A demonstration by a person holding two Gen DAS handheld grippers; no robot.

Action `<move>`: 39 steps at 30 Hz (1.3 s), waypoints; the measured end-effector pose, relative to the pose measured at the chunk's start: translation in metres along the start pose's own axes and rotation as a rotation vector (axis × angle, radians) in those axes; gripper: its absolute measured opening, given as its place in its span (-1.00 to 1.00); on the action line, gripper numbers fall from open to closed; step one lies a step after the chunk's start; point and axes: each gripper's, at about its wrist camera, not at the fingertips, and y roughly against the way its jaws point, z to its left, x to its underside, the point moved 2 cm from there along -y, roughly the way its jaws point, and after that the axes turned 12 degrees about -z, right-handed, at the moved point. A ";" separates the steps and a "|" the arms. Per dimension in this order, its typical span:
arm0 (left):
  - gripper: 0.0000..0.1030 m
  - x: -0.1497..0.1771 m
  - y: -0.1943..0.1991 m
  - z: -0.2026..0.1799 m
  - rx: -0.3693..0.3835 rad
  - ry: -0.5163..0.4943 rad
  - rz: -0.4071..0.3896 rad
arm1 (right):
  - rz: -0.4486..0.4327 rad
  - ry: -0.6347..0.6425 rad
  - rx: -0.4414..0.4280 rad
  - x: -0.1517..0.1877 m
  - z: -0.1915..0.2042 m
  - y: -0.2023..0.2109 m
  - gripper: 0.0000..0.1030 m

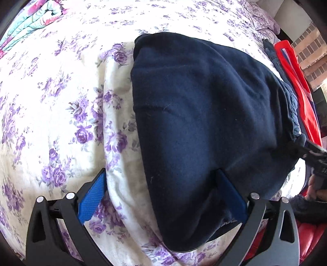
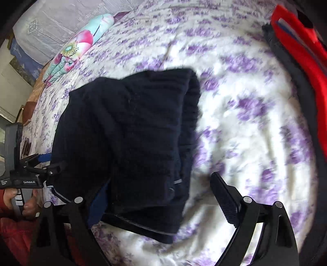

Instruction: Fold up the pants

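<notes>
The dark navy pants (image 1: 204, 122) lie folded in a compact bundle on the floral bedspread (image 1: 61, 102). My left gripper (image 1: 163, 184) is open, its blue-padded fingers spread wide over the bundle's near corner, the right finger against the cloth. In the right wrist view, blurred by motion, the pants (image 2: 126, 143) lie centre-left. My right gripper (image 2: 157, 194) is open over the near edge of the pants, holding nothing. The left gripper also shows in the right wrist view (image 2: 45, 161) at the bundle's left edge.
A folded turquoise and pink quilt (image 1: 36, 18) lies at the far left of the bed. A red and dark garment (image 1: 294, 81) lies along the bed's right side, also seen in the right wrist view (image 2: 300, 57). A brick wall (image 1: 310, 57) stands beyond.
</notes>
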 end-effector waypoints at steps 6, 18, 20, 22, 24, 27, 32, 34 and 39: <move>0.92 0.002 0.002 0.003 0.013 -0.008 -0.007 | 0.041 0.061 0.048 0.008 -0.001 -0.009 0.85; 0.92 0.003 0.002 0.007 0.031 -0.021 -0.015 | -0.127 0.045 0.055 -0.032 0.004 0.018 0.92; 0.92 0.003 0.002 0.008 0.031 -0.022 -0.016 | -0.133 0.037 0.080 -0.045 0.003 0.010 0.92; 0.92 0.003 0.002 0.008 0.032 -0.022 -0.016 | -0.115 0.029 0.114 -0.050 0.002 -0.005 0.92; 0.92 0.003 0.002 0.008 0.031 -0.022 -0.016 | -0.048 0.036 0.134 -0.047 -0.003 -0.027 0.92; 0.92 0.003 0.002 0.008 0.032 -0.020 -0.016 | -0.045 -0.035 0.087 -0.037 -0.011 -0.039 0.93; 0.92 0.004 0.002 0.012 0.044 -0.013 -0.015 | -0.038 -0.059 0.081 -0.035 -0.009 -0.025 0.93; 0.92 0.003 0.004 0.015 0.046 -0.012 -0.024 | -0.075 -0.037 0.071 -0.034 -0.005 -0.006 0.93; 0.90 -0.018 0.035 0.029 -0.048 0.013 -0.158 | -0.162 0.106 0.030 -0.025 0.020 0.036 0.93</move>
